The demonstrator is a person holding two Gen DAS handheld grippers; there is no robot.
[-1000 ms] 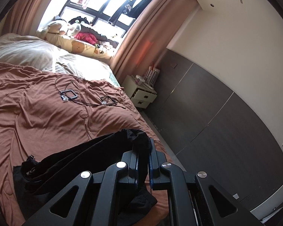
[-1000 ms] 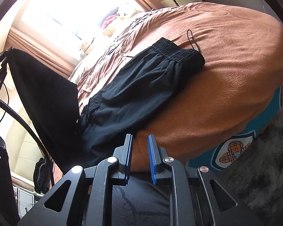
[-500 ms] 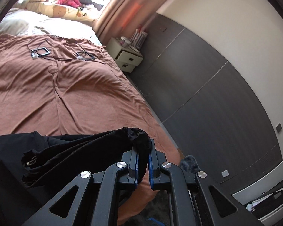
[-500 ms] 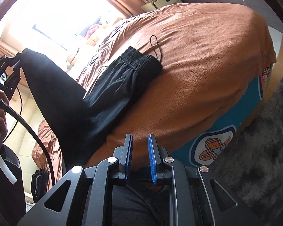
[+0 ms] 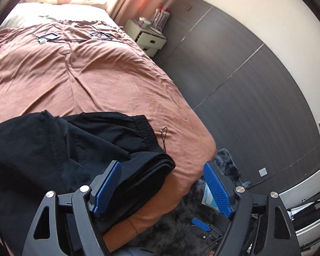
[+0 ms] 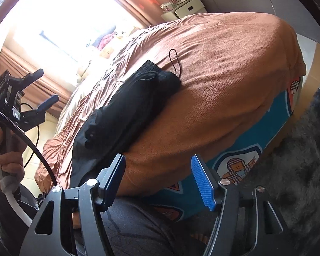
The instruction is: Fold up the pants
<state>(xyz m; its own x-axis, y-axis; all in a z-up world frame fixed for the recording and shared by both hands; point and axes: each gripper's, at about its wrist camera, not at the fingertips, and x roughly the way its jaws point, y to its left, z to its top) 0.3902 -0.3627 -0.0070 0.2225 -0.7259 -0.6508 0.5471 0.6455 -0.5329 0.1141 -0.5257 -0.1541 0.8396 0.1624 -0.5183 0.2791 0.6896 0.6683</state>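
Observation:
Black pants (image 5: 79, 149) lie folded over on the brown bedspread (image 5: 108, 81) near the foot corner, with the elastic waistband (image 5: 147, 132) and a thin drawstring (image 5: 164, 136) toward the right. My left gripper (image 5: 161, 163) hovers over the folded edge with its jaws opening. Cloth shows below them, and no pad presses on it. From the right wrist view the pants (image 6: 134, 102) form a dark bundle on the bed, and the left gripper (image 6: 45, 87) stands open in the air to their left, in a hand (image 6: 8, 162). My right gripper (image 6: 157, 157) is low at the bed's edge, its jaws opening on nothing.
A white nightstand (image 5: 147, 40) stands by the dark panelled wall (image 5: 256, 98). Cables (image 5: 74, 38) lie on the far bedspread. A dark shaggy rug (image 6: 298, 170) covers the floor at the foot. The bed's side shows a teal patterned sheet (image 6: 251, 143). A grey-clad leg (image 6: 138, 230) is below the right gripper.
The left gripper came down over the bed, opened and let go of the pant end, which now lies folded on the rest. The right gripper opened too.

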